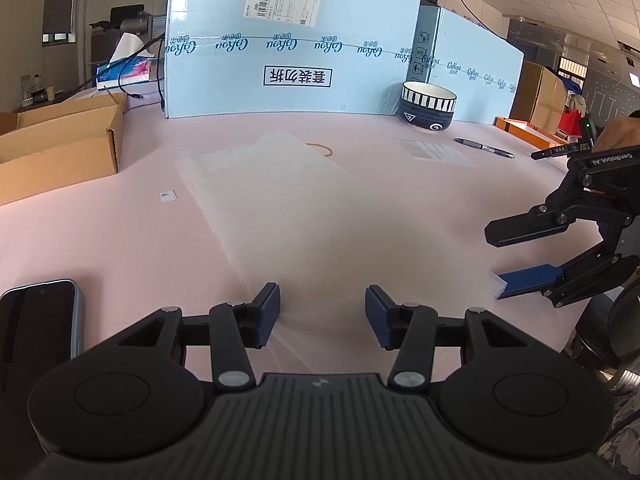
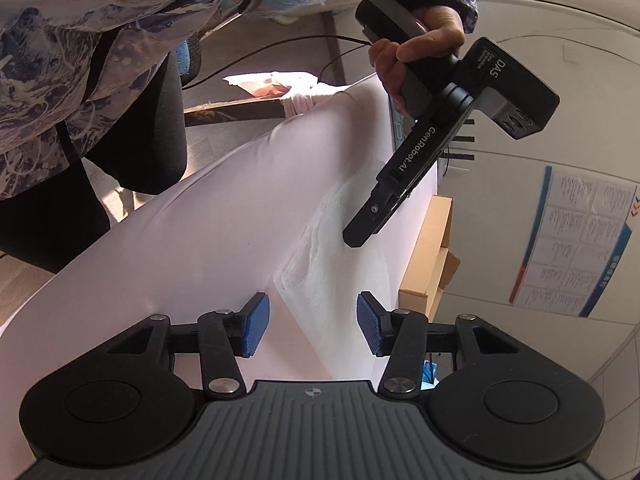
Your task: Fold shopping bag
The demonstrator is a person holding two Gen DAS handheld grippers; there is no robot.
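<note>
I count one shopping bag (image 1: 272, 184), one bowl (image 1: 429, 106) and one pen (image 1: 484, 148). I also see one phone (image 1: 38, 320) and two grippers, left (image 1: 322, 312) and right (image 1: 498, 258).

The right hand-held gripper (image 2: 313, 326) hangs with its blue pads apart over a near corner of the translucent white shopping bag (image 2: 320, 256), touching nothing. The bag lies flat on the pale pink worktop (image 2: 200, 248). Beyond, a hand (image 2: 416, 52) grips the left hand-held gripper (image 2: 360, 236) (seen side-on), its tip at the bag.

Phone (image 1: 40, 320) and cardboard box (image 1: 52, 140) edge-cropped
</note>
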